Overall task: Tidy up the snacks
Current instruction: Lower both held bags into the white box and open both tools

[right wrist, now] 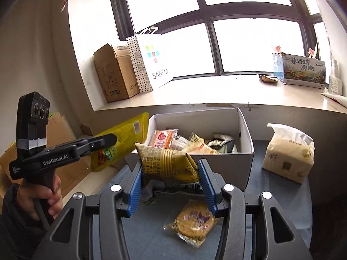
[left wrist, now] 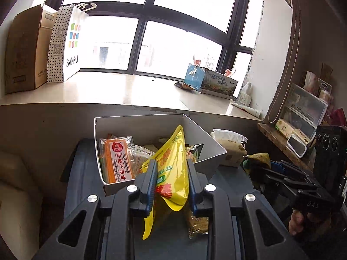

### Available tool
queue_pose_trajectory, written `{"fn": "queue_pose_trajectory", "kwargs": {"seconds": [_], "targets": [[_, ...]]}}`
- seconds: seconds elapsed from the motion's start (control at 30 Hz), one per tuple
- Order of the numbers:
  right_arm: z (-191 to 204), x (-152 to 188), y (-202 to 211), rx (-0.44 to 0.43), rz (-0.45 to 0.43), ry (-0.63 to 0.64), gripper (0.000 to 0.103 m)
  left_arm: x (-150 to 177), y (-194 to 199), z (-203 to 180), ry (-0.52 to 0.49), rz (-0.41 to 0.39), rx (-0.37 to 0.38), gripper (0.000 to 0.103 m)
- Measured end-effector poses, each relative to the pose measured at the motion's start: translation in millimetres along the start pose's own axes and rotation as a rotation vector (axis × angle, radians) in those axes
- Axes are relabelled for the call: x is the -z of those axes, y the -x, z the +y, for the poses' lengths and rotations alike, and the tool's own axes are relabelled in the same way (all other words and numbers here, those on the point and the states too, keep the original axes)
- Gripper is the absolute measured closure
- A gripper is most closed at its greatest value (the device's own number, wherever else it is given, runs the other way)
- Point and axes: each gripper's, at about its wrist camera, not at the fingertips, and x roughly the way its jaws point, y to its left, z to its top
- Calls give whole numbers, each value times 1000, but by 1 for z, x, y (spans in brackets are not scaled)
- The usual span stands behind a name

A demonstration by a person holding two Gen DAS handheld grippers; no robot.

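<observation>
While each gripper [left wrist: 171,169] [right wrist: 171,173] pinches a packet [left wrist: 171,173] [right wrist: 167,162], only the right view shows the biscuit's [right wrist: 193,223] face.

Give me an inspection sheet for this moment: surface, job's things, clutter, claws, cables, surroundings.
Surface: dark blue-grey table.
Job's things: white box holding several snacks; round biscuit pack lying on the table.
Clutter: tissue pack right of the box.
Claws: left claw shut on a yellow bag; right claw shut on an olive-yellow packet.
Cables: nothing seen.
Surroundings: window sill with cardboard box, SANFU bag, printed carton.
</observation>
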Motion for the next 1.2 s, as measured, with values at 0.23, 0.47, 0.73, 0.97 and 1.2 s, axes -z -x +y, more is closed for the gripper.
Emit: {"fn": "queue_pose_trajectory", "kwargs": {"seconds": [0.23, 0.47, 0.73, 0.97, 1.2], "targets": [[-26, -71, -65, 51, 27, -75, 50, -43, -60, 29, 52, 27, -47, 77], [-55, -85, -116, 127, 98, -129, 3, -57, -97, 48, 51, 117, -138, 31], [-64, -72, -99, 125, 80, -205, 0, -40, -72, 46, 39, 117, -105, 0], [-42, -54, -45, 76, 3, -144, 0, -14, -23, 23, 42, 88, -55, 0], [-2, -2, 22, 31, -69, -17, 0, 33, 39, -9, 25, 14, -1, 0]]}}
